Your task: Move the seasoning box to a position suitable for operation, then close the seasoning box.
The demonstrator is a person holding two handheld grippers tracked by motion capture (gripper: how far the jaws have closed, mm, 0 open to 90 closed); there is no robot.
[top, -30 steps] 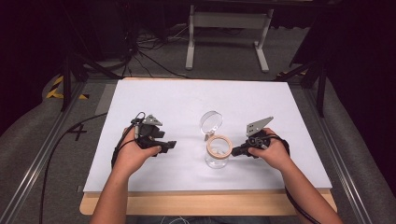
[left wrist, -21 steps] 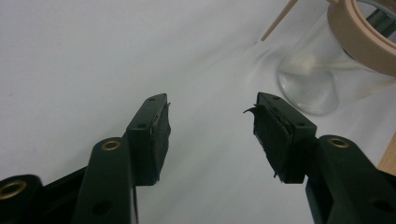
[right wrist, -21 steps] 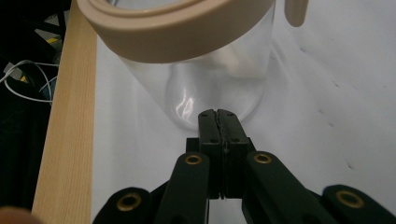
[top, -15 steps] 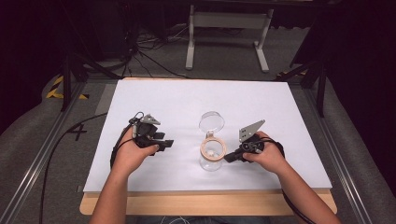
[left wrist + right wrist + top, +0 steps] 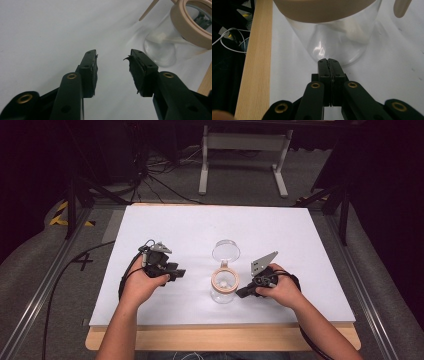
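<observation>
Left hand-held gripper point(image 5: 172, 272) sits in the person's left hand point(image 5: 145, 280) over the white worktop point(image 5: 300, 240) in the high view, aimed toward the middle; the right hand-held gripper point(image 5: 243, 292) lies in the right hand point(image 5: 280, 290), its tips just beside a clear jar point(image 5: 224, 290) with a tan ring point(image 5: 225, 279) at its mouth; a clear round lid point(image 5: 226, 251) lies just behind the jar.

From the left gripper view, the left hand-held gripper point(image 5: 112, 65) has its jaws spread wide with nothing between them above the white sheet point(image 5: 50, 30); the jar point(image 5: 165, 47) stands ahead at upper right, apart from the jaws, the tan ring point(image 5: 192, 25) on top.

From the right gripper view, the right hand-held gripper point(image 5: 328, 62) is clenched, jaws pressed together on nothing; its tips sit at the foot of the jar point(image 5: 337, 40), whether touching I cannot tell; the wooden edge point(image 5: 257, 57) of the worktop runs along the left.
</observation>
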